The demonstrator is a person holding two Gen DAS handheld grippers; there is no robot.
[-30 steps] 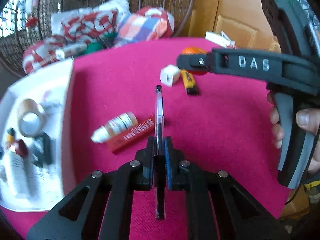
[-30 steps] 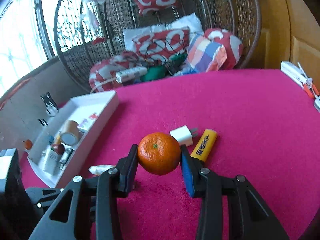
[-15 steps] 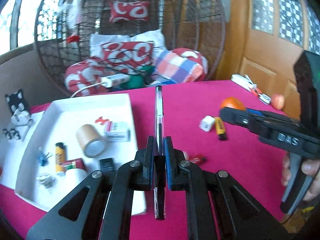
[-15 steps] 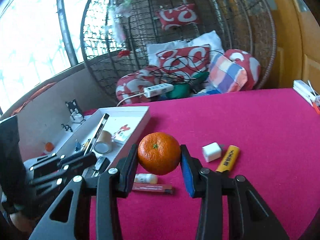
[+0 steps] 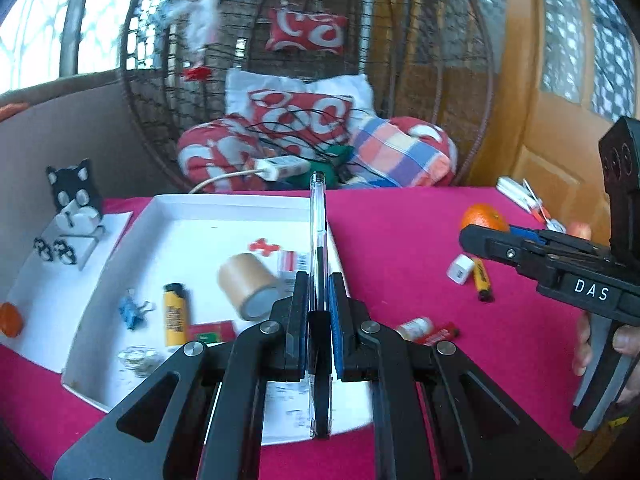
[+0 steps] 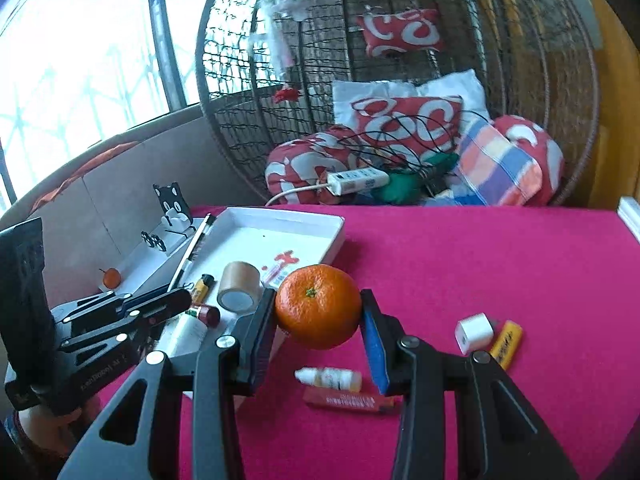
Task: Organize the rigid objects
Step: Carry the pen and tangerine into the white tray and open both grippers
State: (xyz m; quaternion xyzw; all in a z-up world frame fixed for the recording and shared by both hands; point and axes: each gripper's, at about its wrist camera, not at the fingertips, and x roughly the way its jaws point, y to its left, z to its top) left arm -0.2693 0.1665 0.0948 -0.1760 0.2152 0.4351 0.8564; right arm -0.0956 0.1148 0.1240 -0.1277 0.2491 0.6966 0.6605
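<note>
Magenta cloth table, white tray as landmark. Left of the tray: black-and-white cat-shaped stand on a white sheet, small orange object at that sheet's near corner. Inside the tray: blue binder clip, yellow lighter, tape roll, small white box with barcode, red-green packet. Left gripper is over the tray's near right part, tongs together and clamped on a clear pen; pen runs straight along the fingers, tip pointing toward the tray's far rim. Just right of the tray, on the cloth: small dropper bottle lying flat, touching or nearly touching a red lighter. Further right of the tray: white charger plug just beside a second yellow lighter. Right gripper sits near the tray's right edge, tongs clamped on a mandarin, stem end facing the camera, fruit clear of the cloth. Behind the tray: wicker hanging chair with red-white cushions and a white power strip.
</note>
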